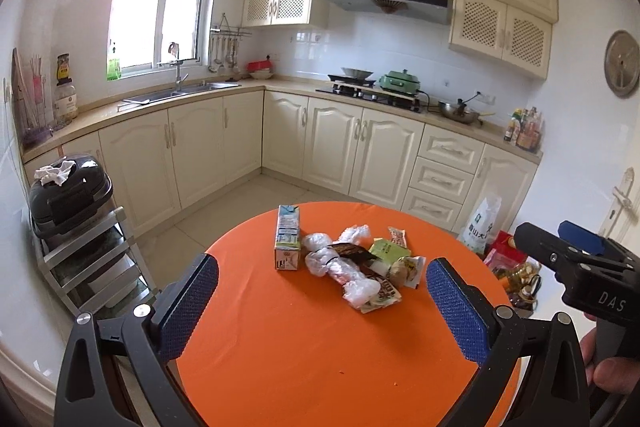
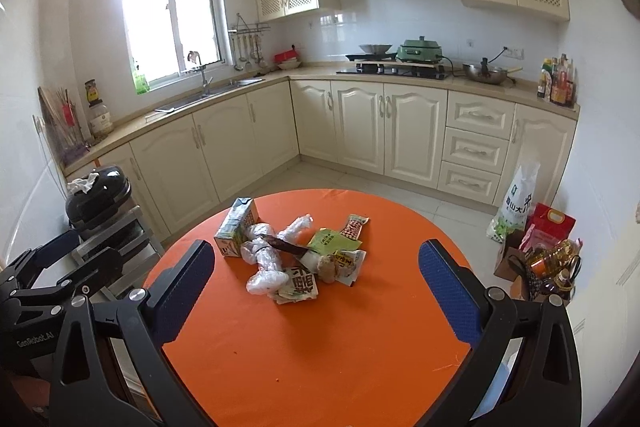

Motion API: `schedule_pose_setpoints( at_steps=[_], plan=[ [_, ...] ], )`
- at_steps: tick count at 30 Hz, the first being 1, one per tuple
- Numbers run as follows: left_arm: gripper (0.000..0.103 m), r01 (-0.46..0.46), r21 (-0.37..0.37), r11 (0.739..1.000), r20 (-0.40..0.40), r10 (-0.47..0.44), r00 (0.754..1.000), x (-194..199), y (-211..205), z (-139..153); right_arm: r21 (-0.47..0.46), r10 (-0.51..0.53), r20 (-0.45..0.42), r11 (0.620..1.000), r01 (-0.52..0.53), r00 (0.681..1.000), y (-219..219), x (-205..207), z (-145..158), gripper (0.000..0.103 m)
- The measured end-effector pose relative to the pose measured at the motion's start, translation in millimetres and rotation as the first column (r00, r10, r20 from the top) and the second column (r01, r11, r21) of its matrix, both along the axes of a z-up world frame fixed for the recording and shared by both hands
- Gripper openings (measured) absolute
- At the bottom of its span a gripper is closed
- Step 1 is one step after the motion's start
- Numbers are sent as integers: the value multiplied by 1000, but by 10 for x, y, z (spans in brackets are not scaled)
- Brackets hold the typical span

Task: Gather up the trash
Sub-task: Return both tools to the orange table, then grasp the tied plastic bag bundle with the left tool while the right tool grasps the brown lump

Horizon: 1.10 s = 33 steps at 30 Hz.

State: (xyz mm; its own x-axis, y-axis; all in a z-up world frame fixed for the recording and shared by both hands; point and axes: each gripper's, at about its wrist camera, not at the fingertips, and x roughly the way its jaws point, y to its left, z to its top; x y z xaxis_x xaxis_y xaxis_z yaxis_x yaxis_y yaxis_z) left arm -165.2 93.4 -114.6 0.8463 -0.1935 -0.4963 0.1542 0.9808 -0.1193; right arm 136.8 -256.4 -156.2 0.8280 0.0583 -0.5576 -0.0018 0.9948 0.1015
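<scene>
From the left wrist camera we see our left gripper (image 1: 322, 301) with its two blue-padded black fingers (image 1: 188, 311) spread wide apart and holding nothing, poised over the near part of a round table draped in a bright orange cloth (image 1: 280, 355). The trash lies in a loose heap toward the far middle of that table: an upright white-and-blue paper drink carton (image 1: 287, 239) at the left end, touching a bundle of crumpled clear plastic film (image 1: 334, 263), with a dark brown snack wrapper (image 1: 352, 251) across it, a flat green packet (image 1: 389, 250) and a small red-and-white sachet (image 1: 398, 237) just beyond, and a printed wrapper (image 1: 382, 297) at the near edge of the heap. At the right edge we see our right gripper (image 1: 576, 255) from the side, black with a blue part, and we cannot tell its opening from here; a hand (image 1: 608, 367) grips its handle below. Beside the counter at the left stands a dark grey lidded bin (image 1: 70, 195) with white crumpled paper (image 1: 56, 173) on top. From the right wrist camera, our right gripper (image 2: 316, 277) likewise shows its blue pads wide apart and empty above the orange cloth (image 2: 320, 347), the same heap ahead of it: the carton (image 2: 236, 227) now seen tilted at the left, the plastic film (image 2: 266, 261) next to it, the green packet (image 2: 332, 241) behind. A white rice sack (image 2: 516, 203) and a red box (image 2: 550, 223) sit on the floor to the right of the table.
</scene>
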Motion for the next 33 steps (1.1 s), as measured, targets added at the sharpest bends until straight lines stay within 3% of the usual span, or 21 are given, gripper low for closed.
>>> schedule_pose_setpoints(
  at_steps=[11, 19, 33],
  plan=[
    [102, 35, 2, 999, -163, -34, 986, 1046, -322, -113, -27, 12, -179, 999, -17, 984, -219, 629, -622, 103],
    [102, 28, 22, 999, -248, -22, 969, 1977, -470, -246, 33, 45, -307, 999, -37, 951, -366, 1130, -1280, 101],
    [102, 1, 7, 1000, -384, 1, 923, 3504, -648, -578, 99, 92, -406, 993, -57, 909, -452, 1601, -1789, 77]
  ],
)
